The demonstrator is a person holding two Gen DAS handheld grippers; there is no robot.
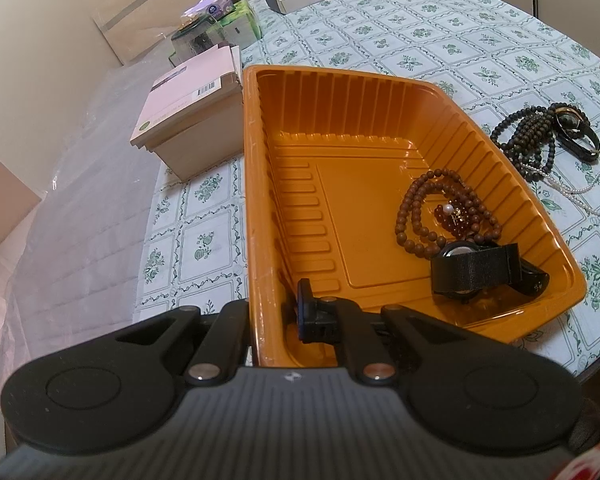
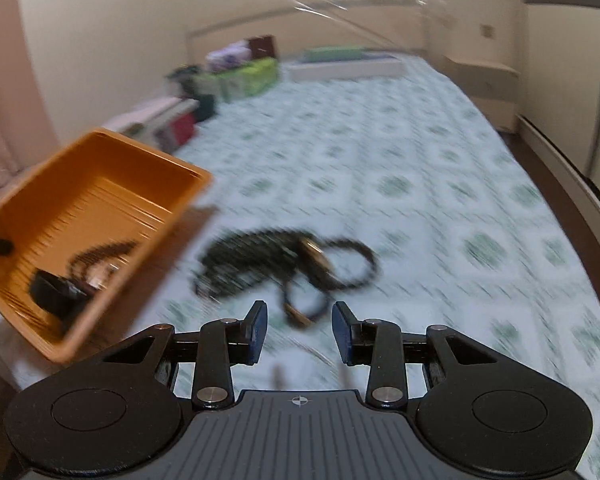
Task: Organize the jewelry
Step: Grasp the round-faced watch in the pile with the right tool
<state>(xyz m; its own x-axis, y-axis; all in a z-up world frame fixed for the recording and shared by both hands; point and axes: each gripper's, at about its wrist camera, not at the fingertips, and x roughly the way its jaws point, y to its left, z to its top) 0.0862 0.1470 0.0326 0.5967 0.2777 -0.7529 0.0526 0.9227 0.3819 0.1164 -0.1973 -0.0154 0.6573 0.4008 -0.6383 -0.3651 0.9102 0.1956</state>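
Left gripper [image 1: 288,316] clenched on tray [image 1: 256,184] rim at 6 o'clock. Right gripper [image 2: 300,332] released, empty. Dark beads [image 2: 256,256] lie at 12 o'clock: descend straight, centre jaws over one strand, then close.

Glossy plastic, matt beads and printed cloth

The orange tray [image 1: 260,184] looks like thin, glossy, ribbed plastic. Inside it lie matt brown beads [image 1: 410,216] that look wooden, shiny dark red beads [image 1: 458,222], and a watch with a woven black fabric strap [image 1: 474,270]. The worktop wears a smooth cloth [image 1: 440,36] printed with green flowers. On it, dark beads [image 1: 528,140] look dull and a thin white strand [image 1: 580,196] pearly. The pale box [image 1: 188,116] seems matt cardboard. The left claw [image 1: 296,312] is matt black plastic with metal rivets.
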